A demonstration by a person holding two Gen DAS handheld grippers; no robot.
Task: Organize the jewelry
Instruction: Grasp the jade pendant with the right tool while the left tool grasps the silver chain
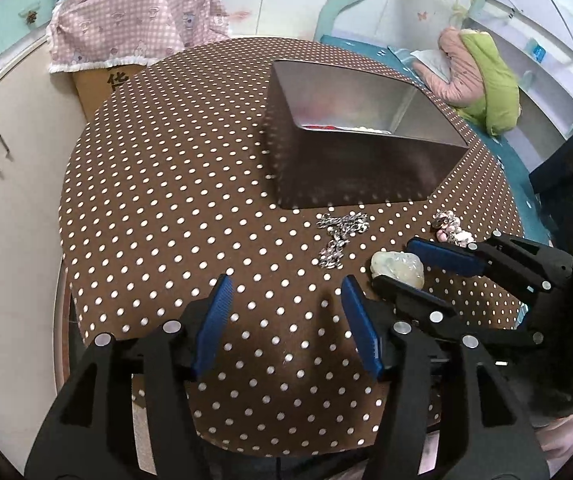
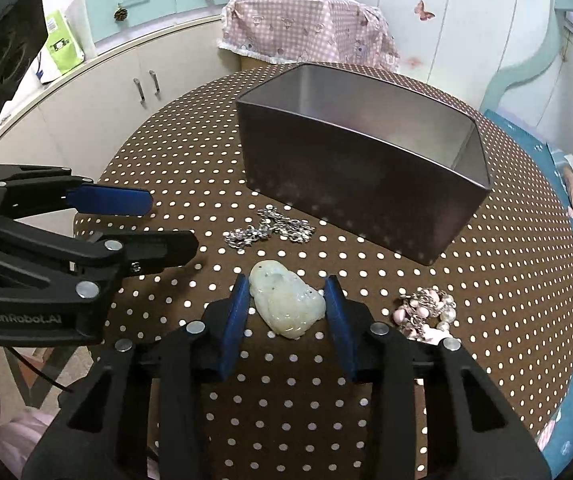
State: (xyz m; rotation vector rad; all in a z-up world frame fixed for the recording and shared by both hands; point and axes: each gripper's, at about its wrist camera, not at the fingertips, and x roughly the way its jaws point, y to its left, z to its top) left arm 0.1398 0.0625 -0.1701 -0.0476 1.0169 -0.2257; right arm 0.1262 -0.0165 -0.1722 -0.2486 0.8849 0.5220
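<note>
A pale jade pendant (image 2: pixel 286 300) lies on the brown polka-dot table (image 2: pixel 326 400), between the open fingers of my right gripper (image 2: pixel 288 294); the pads stand beside it, apart from it. The pendant also shows in the left wrist view (image 1: pixel 398 268), with my right gripper (image 1: pixel 402 262) around it. A silver chain (image 2: pixel 270 230) lies just beyond it, also in the left wrist view (image 1: pixel 338 238). A pink pearl bracelet (image 2: pixel 426 312) lies to the right. A metal tin (image 2: pixel 366 184) stands behind. My left gripper (image 1: pixel 286 294) is open and empty over bare cloth, left of the pendant.
The tin (image 1: pixel 366 172) holds something red and white on its floor. White cabinets (image 2: pixel 106 96) stand to the left. A cardboard box under pink checked cloth (image 2: pixel 306 32) stands behind the table. A bed with clothes (image 1: pixel 482 80) lies to the right.
</note>
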